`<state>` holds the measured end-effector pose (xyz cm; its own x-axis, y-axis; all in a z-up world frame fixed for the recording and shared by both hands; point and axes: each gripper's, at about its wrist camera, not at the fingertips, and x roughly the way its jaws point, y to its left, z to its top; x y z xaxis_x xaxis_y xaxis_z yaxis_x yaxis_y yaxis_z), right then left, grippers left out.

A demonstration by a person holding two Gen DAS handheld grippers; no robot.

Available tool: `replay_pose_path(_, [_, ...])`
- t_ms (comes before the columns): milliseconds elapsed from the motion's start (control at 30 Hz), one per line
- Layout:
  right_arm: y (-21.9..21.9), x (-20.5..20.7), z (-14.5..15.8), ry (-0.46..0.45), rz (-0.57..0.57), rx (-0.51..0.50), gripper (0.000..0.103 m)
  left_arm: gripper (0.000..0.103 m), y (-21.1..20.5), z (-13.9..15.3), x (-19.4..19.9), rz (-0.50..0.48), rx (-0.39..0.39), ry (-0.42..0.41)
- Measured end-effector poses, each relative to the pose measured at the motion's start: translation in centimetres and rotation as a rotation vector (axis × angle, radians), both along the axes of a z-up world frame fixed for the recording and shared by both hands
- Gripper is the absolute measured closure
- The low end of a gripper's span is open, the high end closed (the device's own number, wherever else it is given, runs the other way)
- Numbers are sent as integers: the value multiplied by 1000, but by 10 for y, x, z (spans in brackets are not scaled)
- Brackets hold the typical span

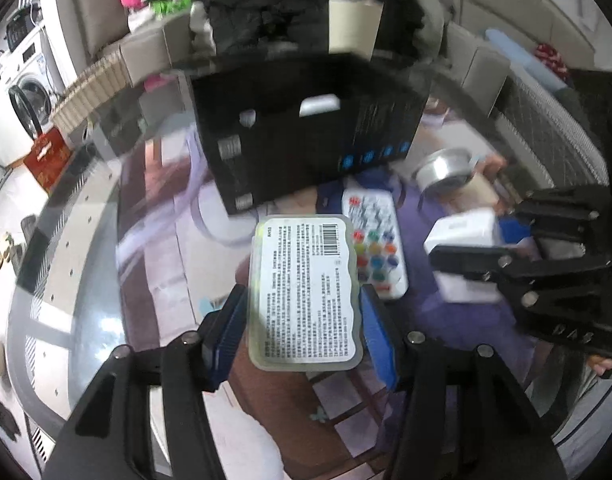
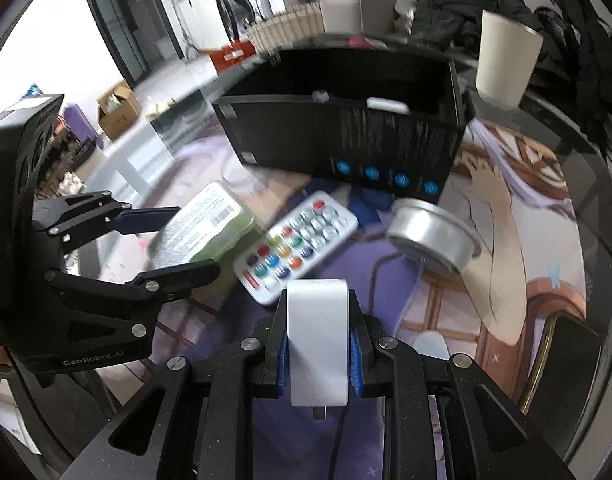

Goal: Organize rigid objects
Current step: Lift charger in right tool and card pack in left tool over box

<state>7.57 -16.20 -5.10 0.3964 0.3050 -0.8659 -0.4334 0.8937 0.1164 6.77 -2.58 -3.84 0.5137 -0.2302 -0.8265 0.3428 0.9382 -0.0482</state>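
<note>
My left gripper (image 1: 301,320) is shut on a flat pale-green plastic case (image 1: 306,292) with a printed label and barcode; its blue pads press on both long sides. The case hangs above the table, in front of an open black box (image 1: 306,132). The right wrist view shows the same case (image 2: 201,224) and the left gripper (image 2: 185,240) at the left. My right gripper (image 2: 318,312) is shut on a white rounded block (image 2: 318,340), held upright between its pads. From the left wrist view the right gripper (image 1: 478,232) with that block (image 1: 462,232) is at the right.
A white remote (image 2: 297,240) with coloured buttons and a round metal tin (image 2: 434,236) lie on the picture mat under the glass table top (image 2: 546,200). A beige cup (image 2: 506,64) stands behind the black box (image 2: 346,140). Dark clothes are piled at the back.
</note>
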Motion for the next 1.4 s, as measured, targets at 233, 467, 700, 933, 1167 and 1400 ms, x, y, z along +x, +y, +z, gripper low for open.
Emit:
replay_pose_path(233, [4,-9,25,-98,20,35,80,48,0,26,-11,-20,-22,-123])
replay_pose_path(467, [9,-9,11,-31,22,-2,80,48,-3,17,-6,-14,-23,-63])
replay_pose_path(700, [3,-4,-3,-5,0,-3,80,48,-2,18,-7,-13,-32,-65])
replay_pose_path(933, [6,3,-4,5,-13,-2,73,48,-2,17,-7,-9,-34,-48])
replay_pose_path(1167, [13,17,-1,-50,-18,8,69,48,1,16,-6,-4,-37,-46])
replay_pose_path(1400, [18,12,3,-70,-4,-10,81,48,2,21,-8,-9,-46,-64])
